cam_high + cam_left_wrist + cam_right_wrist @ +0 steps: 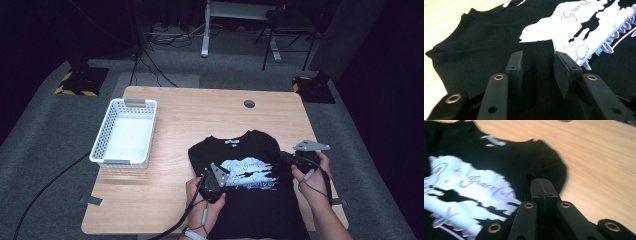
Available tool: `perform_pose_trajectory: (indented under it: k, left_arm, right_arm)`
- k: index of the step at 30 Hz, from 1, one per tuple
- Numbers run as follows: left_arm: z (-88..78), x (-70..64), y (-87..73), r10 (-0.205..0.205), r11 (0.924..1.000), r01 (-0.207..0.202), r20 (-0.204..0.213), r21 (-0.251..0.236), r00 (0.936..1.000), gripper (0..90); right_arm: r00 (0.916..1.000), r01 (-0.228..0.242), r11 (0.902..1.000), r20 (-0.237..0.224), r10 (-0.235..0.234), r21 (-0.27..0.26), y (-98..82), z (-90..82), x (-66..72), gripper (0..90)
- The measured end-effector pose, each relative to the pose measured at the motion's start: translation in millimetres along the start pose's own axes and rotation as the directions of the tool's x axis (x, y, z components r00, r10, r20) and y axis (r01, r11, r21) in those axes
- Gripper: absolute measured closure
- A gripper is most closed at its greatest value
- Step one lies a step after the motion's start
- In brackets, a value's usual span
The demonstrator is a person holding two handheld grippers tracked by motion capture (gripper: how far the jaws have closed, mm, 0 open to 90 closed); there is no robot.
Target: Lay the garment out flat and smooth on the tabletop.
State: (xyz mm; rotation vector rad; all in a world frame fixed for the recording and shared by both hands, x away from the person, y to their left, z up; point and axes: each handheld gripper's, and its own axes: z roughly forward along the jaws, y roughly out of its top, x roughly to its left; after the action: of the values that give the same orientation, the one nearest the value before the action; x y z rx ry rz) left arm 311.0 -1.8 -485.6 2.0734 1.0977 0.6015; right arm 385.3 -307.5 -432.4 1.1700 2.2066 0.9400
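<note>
Nearest us, our left gripper [537, 65] has its jaws spread over a fold of the black T-shirt [250, 165], pads apart from the cloth. Our right gripper [541, 186] has its jaws pressed together at the shirt's three o'clock edge; we cannot tell whether cloth is pinched. The white print reads "Graceful". The shirt lies on the table [200, 107], collar toward twelve o'clock, long axis twelve to six.

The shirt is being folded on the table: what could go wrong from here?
1. The left gripper has a fold of the shirt between its parted jaws; the cloth may slip out.
2. The right gripper, jaws together, seems to pinch only the edge, an uneven pull.
3. The shirt's lower end hangs over the table edge and may slide.
</note>
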Motion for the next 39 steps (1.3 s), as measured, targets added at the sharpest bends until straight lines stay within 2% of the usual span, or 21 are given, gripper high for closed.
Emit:
perform_pose_trajectory:
  k: [4, 5, 6, 10, 12, 15, 16, 17, 18, 19, 20, 21, 22, 23, 24, 25, 29, 31, 34, 36, 39]
  left_arm:
    - [-1.1, 0.5, 0.1, 0.001, 1.0000, -0.001, -0.004, -0.004, 1.0000, 55.2]
    - [-1.1, 0.5, 0.1, 0.001, 1.0000, -0.001, -0.004, -0.004, 1.0000, 54.6]
    - [-1.4, 1.1, 0.2, -0.001, 1.0000, 0.001, -0.003, -0.003, 1.0000, 54.5]
    - [-1.1, 0.8, 0.6, -0.002, 1.0000, 0.002, -0.002, -0.003, 1.0000, 53.0]
    - [-1.1, 0.1, 1.6, 0.006, 1.0000, -0.006, 0.001, -0.008, 1.0000, 52.6]
    - [-0.8, -2.1, 2.6, 0.003, 0.9999, -0.003, 0.008, -0.017, 1.0000, 52.4]
    - [-0.9, -2.8, 2.8, 0.004, 0.9999, -0.004, 0.009, -0.015, 1.0000, 52.5]
    - [-0.6, -3.5, 3.0, 0.012, 0.9998, -0.011, 0.013, -0.014, 0.9999, 52.3]
    - [-0.6, -3.5, 3.0, 0.012, 0.9998, -0.011, 0.013, -0.014, 0.9999, 52.2]
    - [-0.4, -4.1, 3.1, 0.011, 0.9998, -0.011, 0.013, -0.015, 0.9999, 52.2]
    - [0.1, -5.5, 3.2, 0.009, 0.9999, -0.009, 0.019, -0.014, 0.9998, 52.0]
    - [0.1, -6.1, 3.5, 0.011, 0.9998, -0.010, 0.018, -0.014, 0.9998, 51.8]
    - [0.1, -6.1, 3.5, 0.011, 0.9998, -0.010, 0.018, -0.014, 0.9998, 51.6]
    - [0.0, -6.7, 3.7, 0.011, 0.9998, -0.011, 0.020, -0.015, 0.9997, 51.6]
    - [-0.1, -7.4, 3.9, 0.009, 0.9998, -0.008, 0.021, -0.017, 0.9997, 51.5]
    - [0.0, -8.2, 4.3, 0.011, 0.9997, -0.010, 0.022, -0.020, 0.9997, 50.5]
    - [1.0, -9.2, 5.2, 0.011, 0.9998, -0.011, 0.024, -0.017, 0.9997, 48.9]
    - [1.7, -9.7, 6.0, 0.009, 0.9997, -0.008, 0.025, -0.023, 0.9997, 47.2]
    - [3.4, -10.4, 7.3, 0.001, 0.9997, 0.000, 0.035, -0.023, 0.9994, 41.5]
    - [5.2, -11.0, 8.2, 0.000, 0.9998, 0.000, 0.038, -0.022, 0.9993, 38.5]
    - [9.1, -12.7, 9.5, 0.005, 1.0000, -0.004, 0.032, -0.009, 0.9995, 38.5]
  right_arm:
    - [0.9985, -0.034, 0.9993, 0.043, 0.035, -0.012, -3.2, -11.3, -18.6, 90.0]
    - [0.9985, -0.034, 0.9993, 0.043, 0.035, -0.012, -3.2, -11.3, -18.6, 90.0]
    - [0.9967, -0.051, 0.9986, 0.063, 0.052, -0.014, -6.2, -15.7, -27.1, 90.0]
    - [0.9936, -0.072, 0.9973, 0.086, 0.073, -0.015, -11.6, -21.4, -37.2, 90.0]
    - [0.9893, -0.097, 0.9951, 0.108, 0.098, -0.014, -17.9, -27.1, -45.3, 90.0]
    - [0.9743, -0.151, 0.9882, 0.165, 0.153, -0.022, -32.1, -38.9, -58.9, 90.0]
    - [0.9656, -0.172, 0.9850, 0.195, 0.172, -0.018, -37.9, -42.8, -63.6, 90.0]
    - [0.9470, -0.214, 0.9769, 0.244, 0.209, -0.007, -50.2, -48.9, -72.8, 90.0]
    - [0.9470, -0.214, 0.9769, 0.244, 0.209, -0.007, -50.2, -48.9, -72.8, 90.0]
    - [0.9408, -0.227, 0.9739, 0.259, 0.219, 0.002, -54.4, -50.5, -75.4, 90.0]
    - [0.9292, -0.242, 0.9699, 0.293, 0.225, 0.025, -63.5, -53.0, -78.6, 86.8]
    - [0.9261, -0.247, 0.9679, 0.305, 0.222, 0.045, -66.6, -52.4, -79.4, 75.5]
    - [0.9261, -0.247, 0.9679, 0.305, 0.222, 0.045, -66.6, -52.4, -79.4, 75.5]
    - [0.9227, -0.267, 0.9622, 0.302, 0.240, 0.053, -68.7, -51.4, -79.6, 67.4]
    - [0.9229, -0.275, 0.9610, 0.290, 0.253, 0.034, -70.3, -50.9, -78.2, 61.9]
    - [0.9323, -0.247, 0.9689, 0.278, 0.231, 0.022, -68.8, -49.6, -72.8, 57.1]
    - [0.9558, -0.209, 0.9779, 0.213, 0.203, 0.005, -62.0, -43.9, -55.8, 54.9]
    - [0.9648, -0.187, 0.9824, 0.189, 0.182, 0.006, -58.5, -40.2, -46.1, 54.5]
    - [0.9731, -0.168, 0.9858, 0.161, 0.165, 0.002, -55.0, -35.4, -34.5, 53.1]
    - [0.9759, -0.169, 0.9856, 0.140, 0.167, -0.001, -54.1, -34.0, -29.7, 52.3]
    - [0.9772, -0.165, 0.9863, 0.134, 0.165, -0.010, -54.0, -35.7, -24.4, 51.5]
